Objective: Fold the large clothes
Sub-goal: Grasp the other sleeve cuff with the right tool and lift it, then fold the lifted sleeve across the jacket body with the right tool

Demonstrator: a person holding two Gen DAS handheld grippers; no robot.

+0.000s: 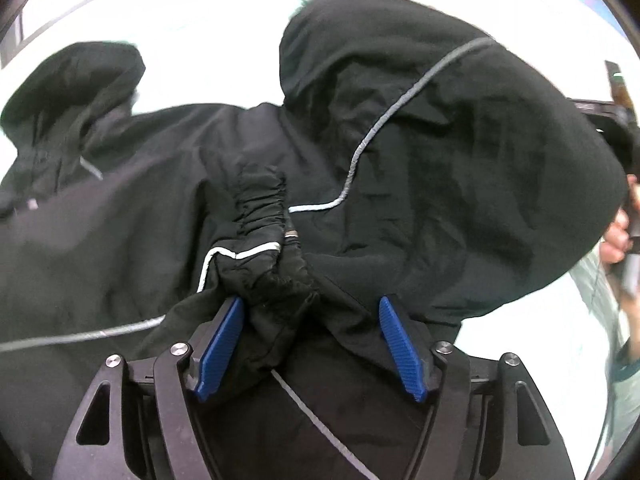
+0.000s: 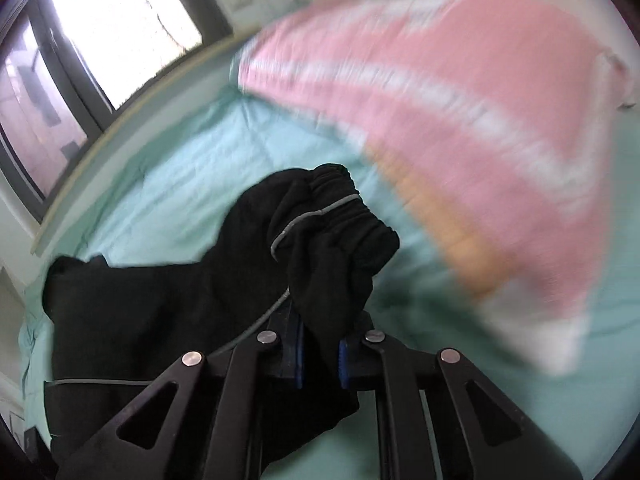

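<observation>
left wrist view:
garment: black nylon track jacket with thin grey reflective piping (image 1: 460,152), spread crumpled over a pale, overexposed surface, filling most of the view.
left gripper (image 1: 310,320): blue ribbed pads (image 1: 224,344) spread wide, nothing pinched. An elastic gathered cuff (image 1: 264,204) of the jacket is bunched between the fingers, reaching out ahead of them; fabric also lies under the tool.
cuff axis: runs straight forward from the tool, roughly along the finger line.
other side: person's right hand (image 1: 616,236) at the jacket's right edge, partly behind a raised fold.

right wrist view:
right gripper (image 2: 322,356): fingers clamped together on a fold of the same black jacket, just behind a second elastic cuff (image 2: 352,216) that sticks out ahead of the tips.
jacket body: trails left of and below the gripper onto a mint-green bed sheet (image 2: 180,168).
background: pink-and-white striped blanket (image 2: 440,92) beyond the cuff, motion-blurred; dark-framed window (image 2: 92,40) further off to the left of it.

next move, judgement:
key relation: right tool already has its sleeve end; left tool has its cuff sitting between unclosed fingers, so the left needs only to close, no reach.
risk: slick fabric, bulky gather; a shallow pinch may slip.
</observation>
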